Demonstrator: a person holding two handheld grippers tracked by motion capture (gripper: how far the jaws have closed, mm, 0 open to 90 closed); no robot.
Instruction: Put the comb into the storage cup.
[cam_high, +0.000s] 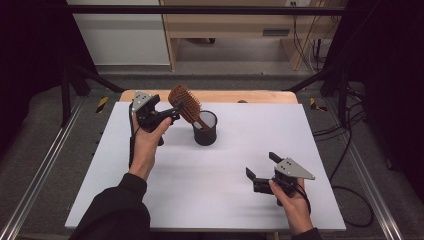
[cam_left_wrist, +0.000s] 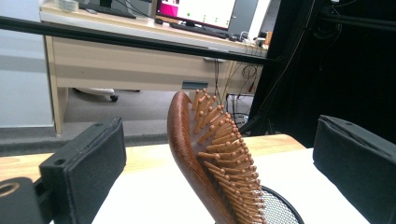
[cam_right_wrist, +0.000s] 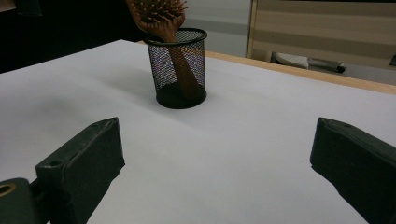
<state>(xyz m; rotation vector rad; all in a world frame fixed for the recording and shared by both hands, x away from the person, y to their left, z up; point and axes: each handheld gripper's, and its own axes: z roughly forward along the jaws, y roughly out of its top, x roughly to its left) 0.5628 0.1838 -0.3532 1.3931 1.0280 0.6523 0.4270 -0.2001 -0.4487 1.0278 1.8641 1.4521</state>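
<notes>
- As the high view shows it, the wooden hairbrush (cam_high: 186, 104) stands handle-down in the black mesh cup (cam_high: 205, 129) near the far middle of the white table (cam_high: 210, 195), its head leaning out toward the left gripper (cam_high: 173, 113). That gripper sits just beside the brush head; whether its jaws touch the head cannot be told from here. The right gripper (cam_high: 261, 166) rests low at the near right, well apart from the cup, its jaws spread wide and empty.
- In the left gripper view, the brush (cam_left_wrist: 205, 158) rises between the two black jaws, which stand wide with clear gaps on either side; nothing is clamped. The cup rim (cam_left_wrist: 280, 205) shows at the bottom edge.
- In the right gripper view, the jaws are wide apart over bare table, and the cup (cam_right_wrist: 180, 70) with the brush handle (cam_right_wrist: 180, 65) inside stands ahead of them.
- Progress, as a judgement: the brush appears placed in the cup, so the main work looks done; what remains is drawing the left gripper clear.
- Markings: no brand, label or legible writing on brush, cup or grippers. A monitor behind is too blurred to read.
</notes>
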